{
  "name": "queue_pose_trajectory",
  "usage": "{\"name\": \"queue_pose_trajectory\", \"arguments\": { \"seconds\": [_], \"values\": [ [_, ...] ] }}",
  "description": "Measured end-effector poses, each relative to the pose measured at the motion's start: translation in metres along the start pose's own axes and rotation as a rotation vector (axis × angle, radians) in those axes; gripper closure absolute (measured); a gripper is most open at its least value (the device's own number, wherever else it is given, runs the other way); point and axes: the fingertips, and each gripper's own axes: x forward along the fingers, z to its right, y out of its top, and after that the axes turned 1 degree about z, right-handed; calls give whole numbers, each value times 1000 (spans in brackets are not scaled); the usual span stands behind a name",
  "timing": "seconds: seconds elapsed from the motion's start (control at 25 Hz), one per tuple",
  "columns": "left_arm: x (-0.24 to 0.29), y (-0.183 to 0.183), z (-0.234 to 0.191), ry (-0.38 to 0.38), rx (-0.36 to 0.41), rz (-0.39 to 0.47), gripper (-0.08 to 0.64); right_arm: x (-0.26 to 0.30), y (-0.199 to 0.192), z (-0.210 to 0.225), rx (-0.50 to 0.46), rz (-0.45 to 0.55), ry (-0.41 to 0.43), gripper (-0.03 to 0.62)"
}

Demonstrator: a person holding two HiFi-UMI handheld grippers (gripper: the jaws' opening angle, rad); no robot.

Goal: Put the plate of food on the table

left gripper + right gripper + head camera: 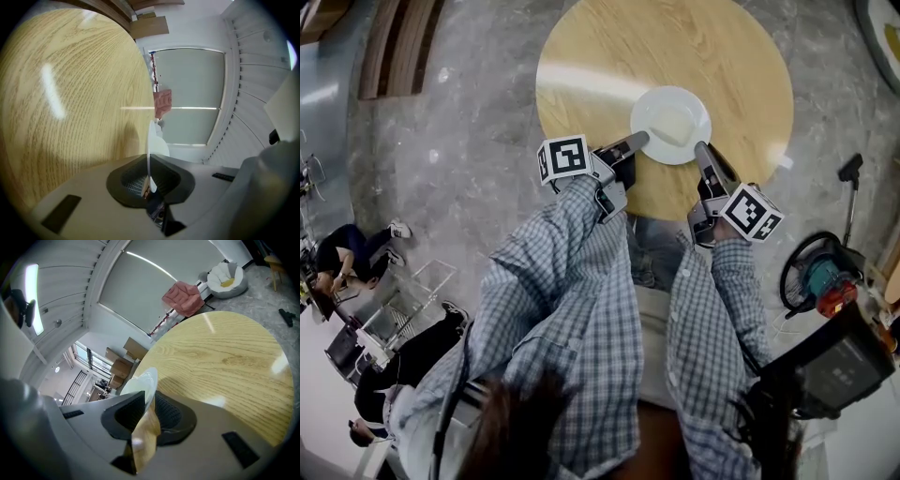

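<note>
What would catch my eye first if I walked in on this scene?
A white plate carrying a pale slab of food shows mid-picture in the head view, over the near part of a round wooden table. The left gripper and the right gripper each clamp its rim from opposite sides, at the ends of two checked sleeves.

Left gripper [639,141] points toward 3 o'clock; right gripper [701,148] toward 11; both pinch the plate [654,105] rim.
</note>
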Motion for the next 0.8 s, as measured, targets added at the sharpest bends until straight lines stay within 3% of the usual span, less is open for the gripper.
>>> {"name": "queue_pose_trajectory", "arguments": {
  "seconds": [0.8],
  "values": [
    [1, -1, -28, 69, -22, 11, 538, 15, -16, 20, 4, -70, -49, 517]
  ]
}}
